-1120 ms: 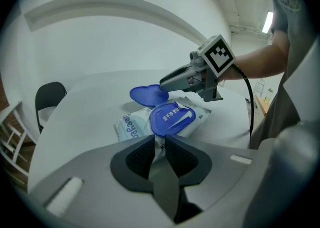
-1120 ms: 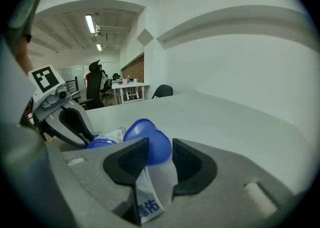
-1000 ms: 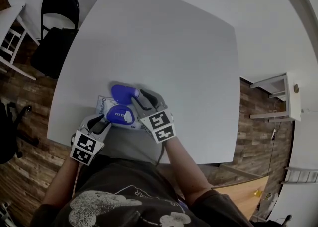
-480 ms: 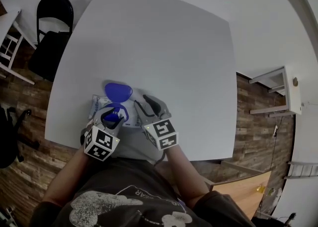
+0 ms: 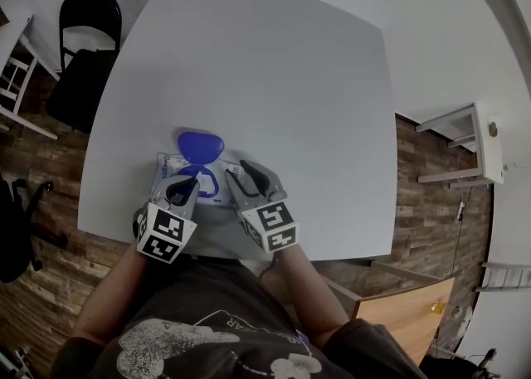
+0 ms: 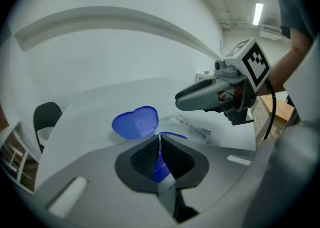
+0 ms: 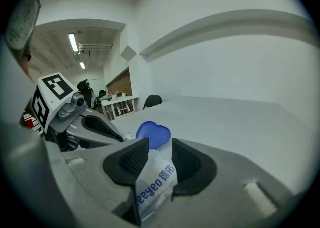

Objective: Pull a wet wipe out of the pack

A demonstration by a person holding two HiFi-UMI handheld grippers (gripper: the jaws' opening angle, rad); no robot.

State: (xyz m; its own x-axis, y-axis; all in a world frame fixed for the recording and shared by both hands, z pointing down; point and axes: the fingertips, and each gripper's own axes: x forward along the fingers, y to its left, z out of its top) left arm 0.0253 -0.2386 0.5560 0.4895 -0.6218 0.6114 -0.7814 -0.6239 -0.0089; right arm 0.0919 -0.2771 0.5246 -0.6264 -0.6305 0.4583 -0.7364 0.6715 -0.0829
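Note:
A white wet wipe pack [image 5: 192, 177] with blue print lies near the table's front edge, its blue heart-shaped lid [image 5: 200, 146] flipped open away from me. My left gripper [image 5: 183, 191] is over the blue-ringed opening [image 6: 172, 135]. Its jaws are closing, the pads nearly together on a thin white sliver of wet wipe [image 6: 159, 138]. My right gripper [image 5: 241, 180] is shut on the pack's right end, and the wrapper [image 7: 155, 179] is bunched between its pads. The lid [image 7: 154, 133] stands just beyond those jaws.
The white table [image 5: 274, 79] stretches far beyond the pack. A black chair [image 5: 83, 46] stands at the table's far left corner, with white furniture [image 5: 12, 79] beside it. A white shelf unit [image 5: 465, 153] is on the wooden floor to the right.
My left gripper has moved from the pack's left end in over the opening, and its wide jaws have come together. The right gripper has kept its hold on the pack.

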